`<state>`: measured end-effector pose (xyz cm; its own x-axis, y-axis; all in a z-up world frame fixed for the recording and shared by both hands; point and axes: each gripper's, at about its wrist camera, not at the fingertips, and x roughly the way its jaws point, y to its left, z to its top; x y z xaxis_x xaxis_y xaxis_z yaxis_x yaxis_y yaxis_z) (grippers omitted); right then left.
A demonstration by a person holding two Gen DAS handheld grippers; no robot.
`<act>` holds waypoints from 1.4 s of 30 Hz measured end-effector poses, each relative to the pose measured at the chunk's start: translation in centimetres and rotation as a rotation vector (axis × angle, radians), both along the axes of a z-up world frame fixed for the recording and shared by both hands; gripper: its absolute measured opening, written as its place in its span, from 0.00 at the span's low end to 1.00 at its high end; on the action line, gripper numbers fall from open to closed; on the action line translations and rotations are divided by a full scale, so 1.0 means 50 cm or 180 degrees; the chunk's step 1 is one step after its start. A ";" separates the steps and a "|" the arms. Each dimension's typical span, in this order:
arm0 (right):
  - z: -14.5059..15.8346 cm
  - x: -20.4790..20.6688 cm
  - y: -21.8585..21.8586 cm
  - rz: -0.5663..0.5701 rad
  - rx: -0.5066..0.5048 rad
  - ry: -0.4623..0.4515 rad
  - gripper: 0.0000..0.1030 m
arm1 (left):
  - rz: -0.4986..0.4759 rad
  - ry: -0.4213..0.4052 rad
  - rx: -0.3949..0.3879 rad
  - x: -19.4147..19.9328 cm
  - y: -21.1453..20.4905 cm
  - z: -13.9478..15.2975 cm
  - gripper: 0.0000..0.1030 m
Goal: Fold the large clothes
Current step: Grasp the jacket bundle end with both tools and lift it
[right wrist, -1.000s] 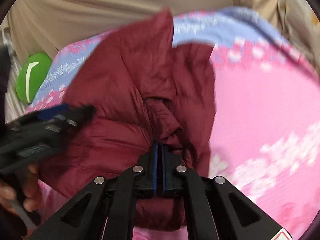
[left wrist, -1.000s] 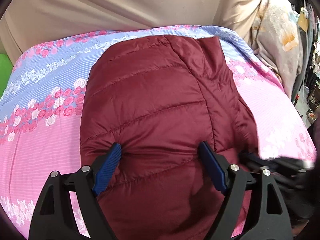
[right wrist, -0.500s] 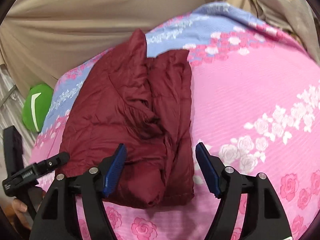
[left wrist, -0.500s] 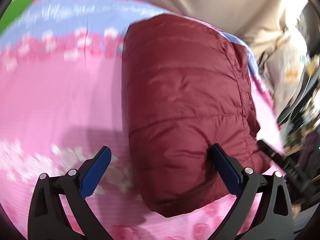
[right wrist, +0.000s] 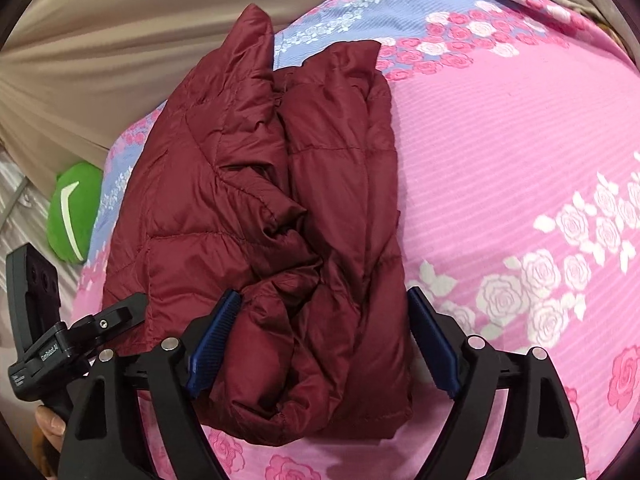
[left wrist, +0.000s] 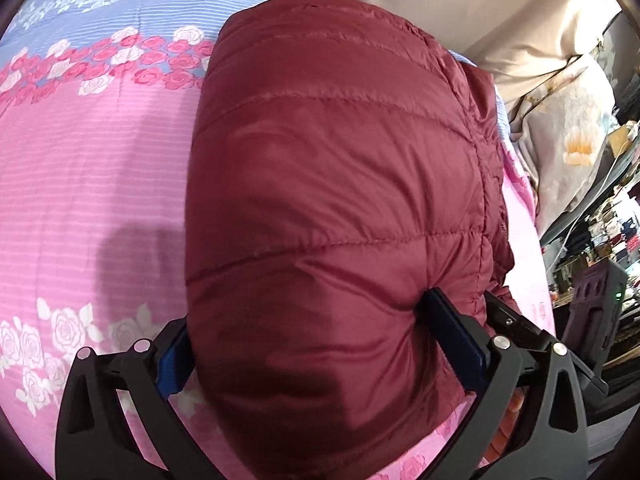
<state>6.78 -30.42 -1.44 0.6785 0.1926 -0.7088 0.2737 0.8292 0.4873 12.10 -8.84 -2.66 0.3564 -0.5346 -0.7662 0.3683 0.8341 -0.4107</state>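
A dark red quilted puffer jacket (left wrist: 340,184) lies folded in a bundle on the pink and blue floral bedsheet (left wrist: 88,152). My left gripper (left wrist: 316,340) is open, its jaws wide apart astride the near end of the bundle, the blue pads pressing into the fabric on both sides. In the right wrist view the jacket (right wrist: 272,200) shows crumpled folds along its middle. My right gripper (right wrist: 324,332) is open, its jaws wide apart around the jacket's near end. The left gripper's body (right wrist: 60,344) shows at the lower left there.
A beige curtain (right wrist: 120,40) hangs behind the bed. A green cushion (right wrist: 74,212) lies at the bed's far left edge. A pale floral blanket (left wrist: 572,132) and cluttered shelves (left wrist: 600,240) stand to the right of the bed.
My right gripper opened and let go of the jacket fold, then moved in around the near end. My left gripper swung left, then came forward over the bundle's near end.
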 end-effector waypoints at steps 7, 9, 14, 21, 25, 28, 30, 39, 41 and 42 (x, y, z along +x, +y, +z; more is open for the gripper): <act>0.002 0.022 0.013 0.0059 -0.0044 -0.0007 0.83 | 0.0025 -0.0089 0.0153 0.001 -0.022 -0.002 0.96; 0.002 0.028 0.014 0.0073 -0.0045 -0.0008 0.83 | 0.0021 -0.0111 0.0181 0.002 -0.027 -0.002 0.96; 0.000 0.040 0.019 0.0096 -0.0027 -0.0029 0.78 | 0.0032 -0.0130 0.0188 0.008 -0.030 -0.005 0.96; 0.025 0.025 0.030 0.0129 0.0110 -0.0202 0.28 | -0.0108 -0.0371 0.0323 -0.015 -0.040 0.028 0.85; 0.051 -0.005 0.039 0.0104 0.0104 -0.0351 0.21 | -0.0238 -0.0494 0.0281 -0.033 -0.044 0.062 0.70; 0.067 -0.044 0.043 0.0073 0.0122 -0.0439 0.19 | -0.0394 -0.0554 0.0189 -0.055 -0.044 0.092 0.60; 0.076 -0.072 0.042 0.0046 0.0149 -0.0477 0.19 | -0.0510 -0.0577 0.0118 -0.077 -0.040 0.112 0.59; 0.021 -0.179 0.026 0.0007 0.0372 -0.0263 0.21 | -0.0688 0.0079 -0.0192 -0.111 0.035 0.043 0.72; 0.006 -0.183 0.021 -0.0031 0.0456 -0.0233 0.25 | -0.0588 0.0118 -0.0274 -0.112 0.050 0.035 0.75; 0.002 -0.182 0.018 -0.0048 0.0485 -0.0217 0.29 | -0.0568 0.0108 -0.0291 -0.114 0.053 0.036 0.79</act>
<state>-2.34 -29.53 -1.36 0.7276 0.2839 -0.6244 0.2476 0.7402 0.6251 6.42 -6.20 -0.86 0.2246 -0.6549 -0.7215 0.4915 0.7155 -0.4965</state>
